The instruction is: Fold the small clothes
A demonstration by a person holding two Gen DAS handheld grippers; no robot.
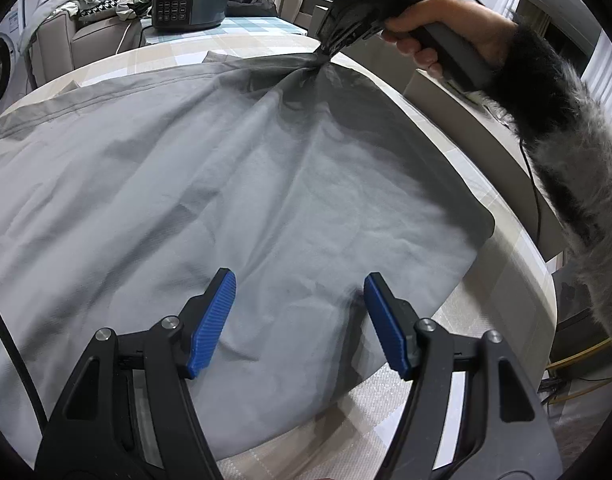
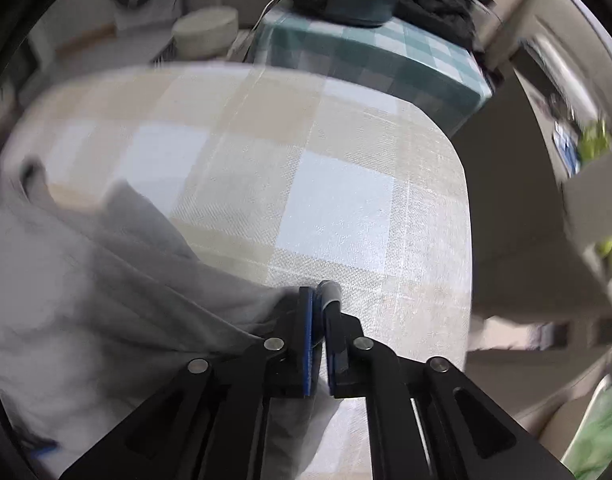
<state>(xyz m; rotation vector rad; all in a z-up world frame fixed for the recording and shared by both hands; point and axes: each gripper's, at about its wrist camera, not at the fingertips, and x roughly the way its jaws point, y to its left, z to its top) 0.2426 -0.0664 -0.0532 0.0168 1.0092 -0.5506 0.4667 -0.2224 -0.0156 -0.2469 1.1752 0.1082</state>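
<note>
Grey garment (image 1: 226, 184) pinched in right claw (image 2: 317, 320)

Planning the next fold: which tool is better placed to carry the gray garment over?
Right. The right tool is already shut on the gray garment, lifting its far edge. The left tool is open above the cloth, gripping nothing.

- Grey garment (image 1: 210, 184): thin woven cloth, matt, softly creased, stitched seam along one edge.
- Bench (image 2: 337, 216) cover: coarse woven cloth, matt, checked beige, white and pale blue.
- Left tongs (image 1: 300, 320): matt black plastic arms, ribbed blue rubbery pads, bright metal pivot pins.
- Right tongs (image 2: 319, 320): same black plastic, blue pads, metal pins.
- Cooker (image 1: 188, 2): glossy dark plastic panel, smooth dull body.
- Sleeve (image 1: 565, 136): shaggy grey-black fur-like pile.
</note>
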